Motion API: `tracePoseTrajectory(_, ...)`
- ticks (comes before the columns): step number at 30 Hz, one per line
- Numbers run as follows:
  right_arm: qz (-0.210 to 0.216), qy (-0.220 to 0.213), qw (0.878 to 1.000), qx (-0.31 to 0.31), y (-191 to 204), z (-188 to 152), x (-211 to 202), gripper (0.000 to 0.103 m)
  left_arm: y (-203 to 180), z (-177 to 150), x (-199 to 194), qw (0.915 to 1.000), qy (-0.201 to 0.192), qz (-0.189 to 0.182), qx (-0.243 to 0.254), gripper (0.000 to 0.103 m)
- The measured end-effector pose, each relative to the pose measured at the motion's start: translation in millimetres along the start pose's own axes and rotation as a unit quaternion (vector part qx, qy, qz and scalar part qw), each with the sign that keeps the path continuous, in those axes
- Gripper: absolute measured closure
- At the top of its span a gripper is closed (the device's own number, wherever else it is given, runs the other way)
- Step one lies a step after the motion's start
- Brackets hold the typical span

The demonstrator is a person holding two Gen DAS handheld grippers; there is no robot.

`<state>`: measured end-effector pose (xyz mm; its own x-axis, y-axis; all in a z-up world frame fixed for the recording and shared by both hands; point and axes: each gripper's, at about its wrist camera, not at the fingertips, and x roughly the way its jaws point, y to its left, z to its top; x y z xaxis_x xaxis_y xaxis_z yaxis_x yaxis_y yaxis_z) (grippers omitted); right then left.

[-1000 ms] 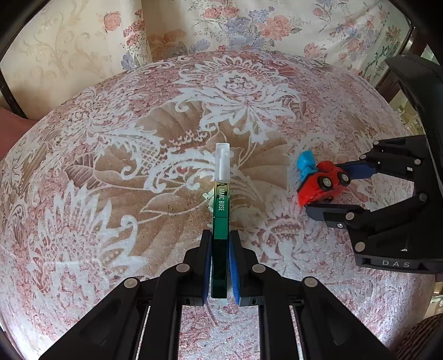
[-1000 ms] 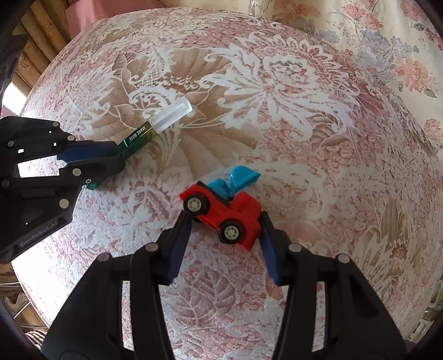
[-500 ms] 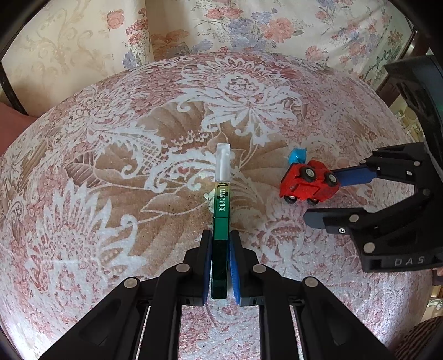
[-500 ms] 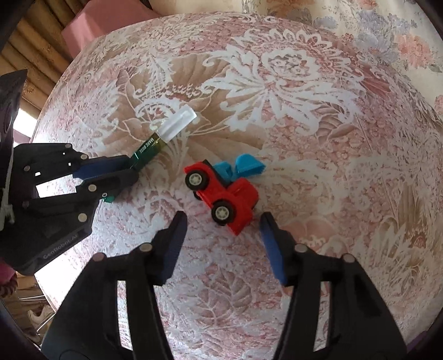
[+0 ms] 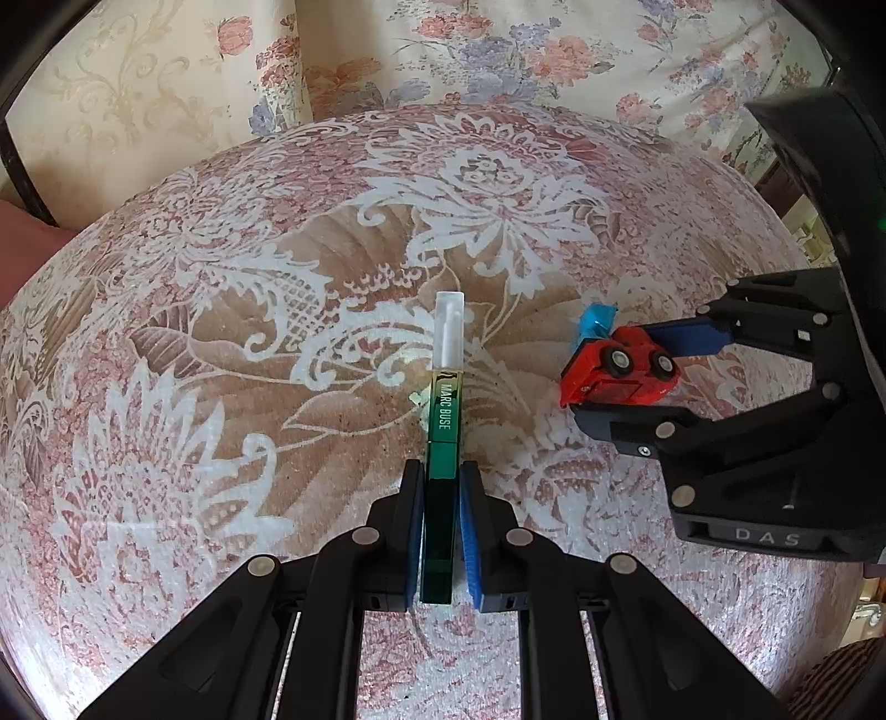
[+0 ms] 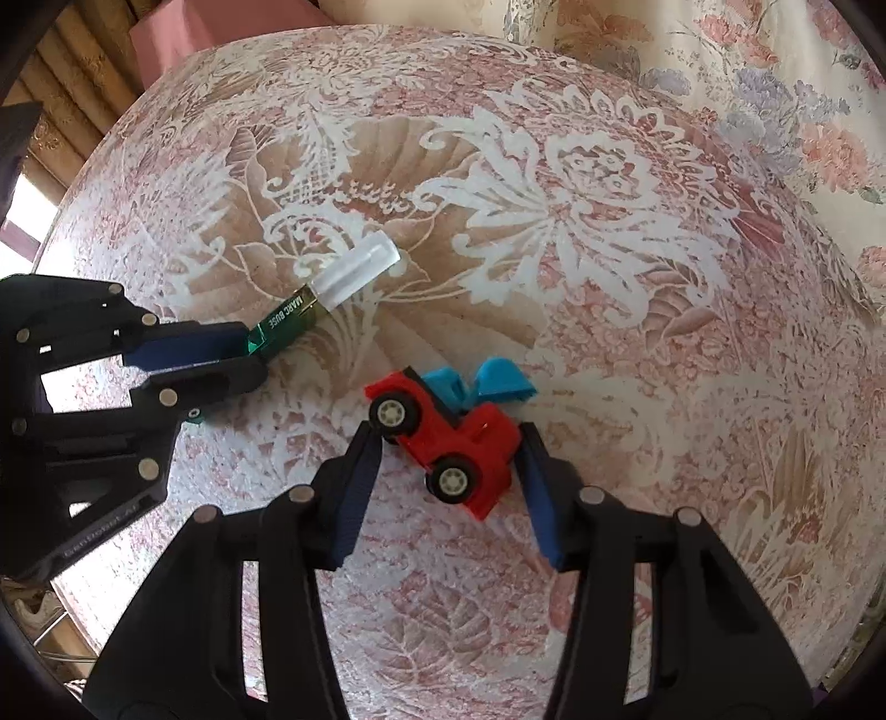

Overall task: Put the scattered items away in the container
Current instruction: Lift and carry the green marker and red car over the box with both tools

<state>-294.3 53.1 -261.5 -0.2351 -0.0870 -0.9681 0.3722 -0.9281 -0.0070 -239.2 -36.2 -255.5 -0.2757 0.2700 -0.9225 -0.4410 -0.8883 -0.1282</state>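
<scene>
A green spray tube (image 5: 443,410) with a clear cap lies along the patterned cushion, and my left gripper (image 5: 441,471) is shut on its green end. The right wrist view shows the same tube (image 6: 288,318) at the left, in the left gripper (image 6: 249,354). A red toy truck (image 6: 470,437) with a blue scoop (image 6: 498,379) lies tipped on its side. My right gripper (image 6: 446,432) straddles it, jaws closing, one fingertip against the front wheel and the other against the rear corner. The left wrist view has the truck (image 5: 614,382) between the right gripper's fingers (image 5: 686,338). No container is in view.
Everything rests on a round seat cushion (image 5: 221,332) with a pink and white floral pattern. Floral upholstery (image 5: 498,50) rises behind it. A pink cushion corner (image 6: 183,33) shows at the far left, and the seat's edge drops off at the near right (image 5: 830,581).
The right gripper let the truck go, spread wide and drew back a little, then came forward and narrowed around it. The truck turned and tipped. The left gripper and tube stayed still.
</scene>
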Motion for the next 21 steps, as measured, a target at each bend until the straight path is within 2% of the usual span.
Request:
tracePoseTrajectory(3, 0.003, 0.000, 1.000, 0.004, -0.1, -0.1, 1.7, 0.052, -0.1, 1.2, 0.7, 1.0000, 0.002, -0.007, -0.001, 0.087)
tracePoseTrajectory(4, 0.004, 0.001, 1.000, 0.005, 1.9, 1.6, 3.9, 0.052, -1.0, 1.5, 0.9, 0.9999, 0.003, -0.010, -0.001, 0.082)
tracePoseTrajectory(6, 0.003, 0.001, 1.000, 0.005, -3.6, -0.4, 2.9, 0.052, -3.6, 2.0, 1.2, 0.9998, 0.005, -0.021, 0.003, 0.069)
tracePoseTrajectory(7, 0.003, 0.001, 1.000, 0.006, -13.2, -6.7, -0.5, 0.052, -6.9, 2.4, 1.9, 0.9997, 0.007, -0.024, 0.007, 0.055)
tracePoseTrajectory(8, 0.002, 0.001, 1.000, 0.006, -22.9, -13.0, -3.8, 0.052, -10.6, 3.0, 2.9, 0.9996, 0.008, -0.025, 0.011, 0.049)
tracePoseTrajectory(11, -0.008, 0.000, 1.000, -0.004, -11.9, 4.2, -0.8, 0.060, -18.7, 5.0, 5.4, 0.9997, 0.009, -0.017, 0.016, 0.046)
tracePoseTrajectory(15, -0.002, 0.000, 1.000, 0.004, -30.6, 8.3, -4.8, 0.061, -21.0, 3.6, 4.9, 0.9999, -0.002, -0.006, 0.009, 0.046)
tracePoseTrajectory(16, -0.002, 0.000, 1.000, 0.003, -32.1, 9.3, -5.0, 0.061, -21.5, 3.1, 4.7, 0.9999, -0.005, -0.003, 0.009, 0.051)
tracePoseTrajectory(17, -0.003, -0.002, 1.000, 0.000, -32.7, 10.4, -5.0, 0.061, -21.3, 2.8, 4.4, 0.9999, -0.007, 0.008, 0.009, 0.065)
tracePoseTrajectory(18, -0.004, -0.003, 1.000, -0.002, -33.2, 11.4, -5.0, 0.061, -20.0, 2.7, 4.1, 0.9997, -0.008, 0.023, 0.008, 0.073)
tracePoseTrajectory(19, -0.004, -0.004, 1.000, -0.002, -39.2, 6.9, -9.1, 0.061, -16.8, 3.0, 3.7, 0.9994, -0.009, 0.034, 0.004, 0.089)
tracePoseTrajectory(21, -0.002, -0.005, 1.000, -0.001, -39.7, 5.2, -6.1, 0.061, -5.8, 4.0, 3.1, 0.9997, -0.009, 0.018, -0.015, 0.091)
